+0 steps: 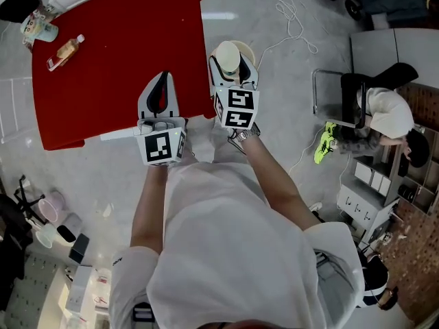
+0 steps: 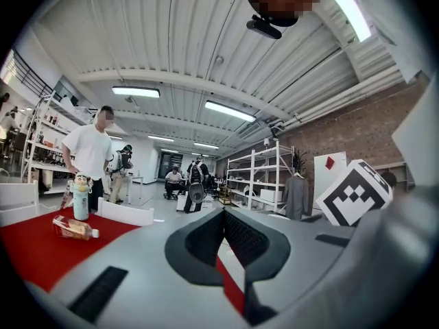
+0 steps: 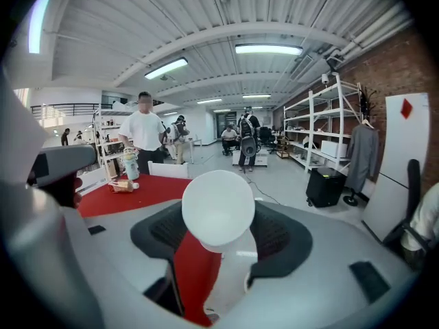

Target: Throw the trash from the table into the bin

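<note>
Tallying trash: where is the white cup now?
The white cup is clamped in the tongs of the right gripper, just off the right edge of the red table in the head view.

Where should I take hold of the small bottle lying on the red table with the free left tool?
Grip the bottle around the middle of its body, coming down from above with the jaws across its width. It lies flat on its side on the red table with open space either side, so both long sides are free. The white cap end is narrower and would probably slip.
</note>
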Available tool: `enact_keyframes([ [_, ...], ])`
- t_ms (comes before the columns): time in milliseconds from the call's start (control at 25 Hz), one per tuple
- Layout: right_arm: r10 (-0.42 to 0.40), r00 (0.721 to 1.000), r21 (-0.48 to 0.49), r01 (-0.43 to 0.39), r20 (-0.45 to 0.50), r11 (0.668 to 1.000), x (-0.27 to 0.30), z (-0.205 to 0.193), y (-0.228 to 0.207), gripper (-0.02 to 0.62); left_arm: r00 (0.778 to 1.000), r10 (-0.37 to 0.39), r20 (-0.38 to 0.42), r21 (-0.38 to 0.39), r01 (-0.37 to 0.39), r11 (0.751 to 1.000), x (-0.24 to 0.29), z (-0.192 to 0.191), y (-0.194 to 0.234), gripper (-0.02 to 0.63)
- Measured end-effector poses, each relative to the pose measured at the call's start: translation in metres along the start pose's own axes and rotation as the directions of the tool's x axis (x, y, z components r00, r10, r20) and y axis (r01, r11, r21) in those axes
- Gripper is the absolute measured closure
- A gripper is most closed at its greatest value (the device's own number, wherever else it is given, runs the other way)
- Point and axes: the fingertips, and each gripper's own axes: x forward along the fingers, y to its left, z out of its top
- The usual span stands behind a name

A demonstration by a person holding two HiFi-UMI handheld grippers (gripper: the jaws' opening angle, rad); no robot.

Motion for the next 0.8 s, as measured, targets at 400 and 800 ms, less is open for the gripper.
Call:
enact_keyframes([
  [400, -0.075, 0.997, 0.005, 0.075, -0.026, 0.997, -0.021, -0.022, -0.174, 0.314, 0.994, -0.112, -0.006, 0.003, 0.112, 0.994, 0.083, -0.023, -0.159, 0.603],
  [800, -0.068, 0.991, -0.004, 0.068, -0.117, 0.998, 0.018, -0.083, -0.237, 0.314, 0.991, -0.121, -0.058, -0.005, 0.121, 0.993, 0.138, -0.063, -0.21, 0.603],
])
